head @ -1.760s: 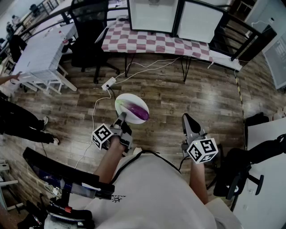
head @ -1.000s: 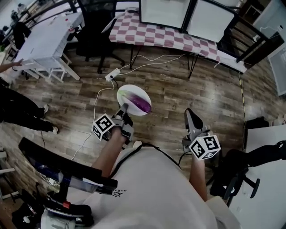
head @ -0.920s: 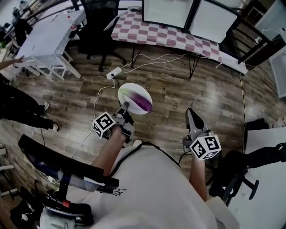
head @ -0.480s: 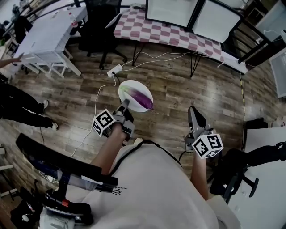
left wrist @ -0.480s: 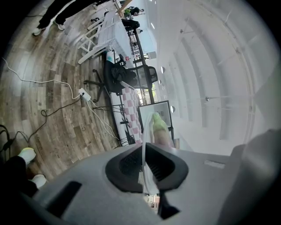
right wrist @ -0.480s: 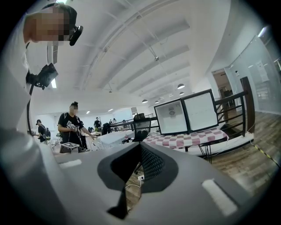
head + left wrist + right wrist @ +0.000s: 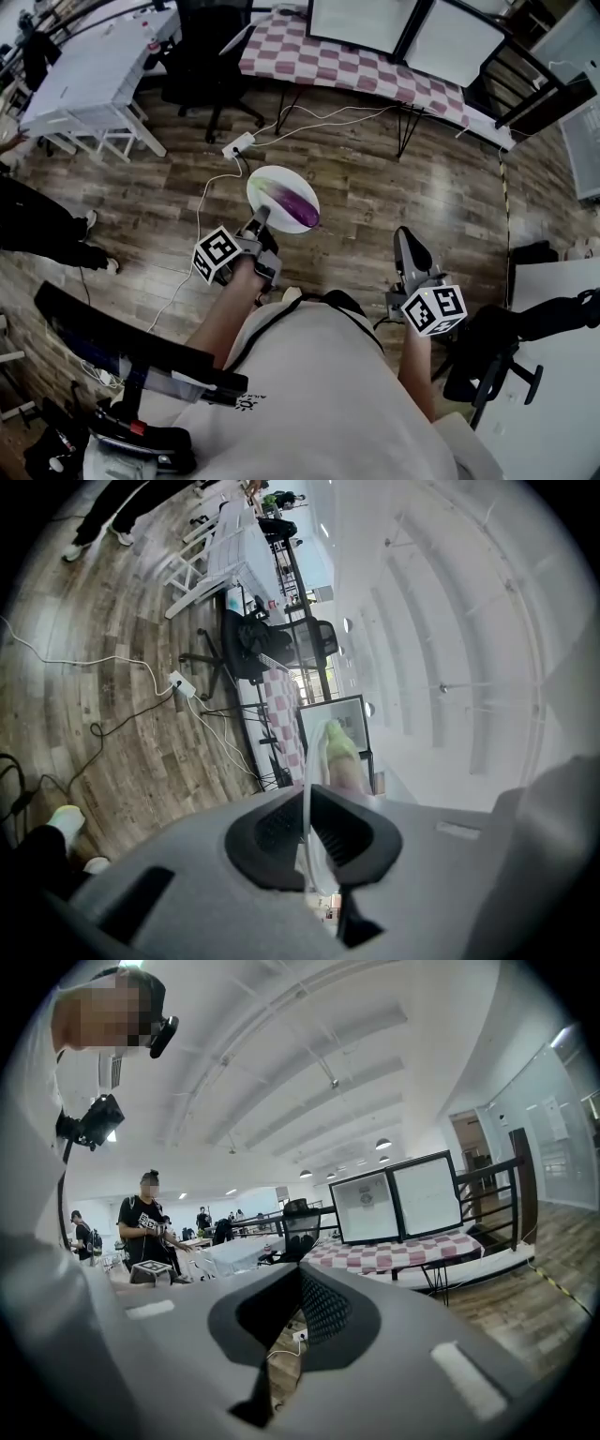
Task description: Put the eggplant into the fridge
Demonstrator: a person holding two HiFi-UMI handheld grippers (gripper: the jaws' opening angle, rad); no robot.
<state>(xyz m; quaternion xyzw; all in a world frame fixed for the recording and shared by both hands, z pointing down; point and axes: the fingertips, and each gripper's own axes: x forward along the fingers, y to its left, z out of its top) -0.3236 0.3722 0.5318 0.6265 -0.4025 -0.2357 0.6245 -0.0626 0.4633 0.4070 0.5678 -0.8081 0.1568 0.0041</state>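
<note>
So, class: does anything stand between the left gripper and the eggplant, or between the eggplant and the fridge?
Nothing visible: the left gripper clamps the rim of the round white plate, and the long purple eggplant lies on it just beyond. No fridge is in view.

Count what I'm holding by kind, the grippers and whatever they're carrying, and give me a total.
plate: 1
eggplant: 1
grippers: 2, left gripper and right gripper
Total: 4
</note>
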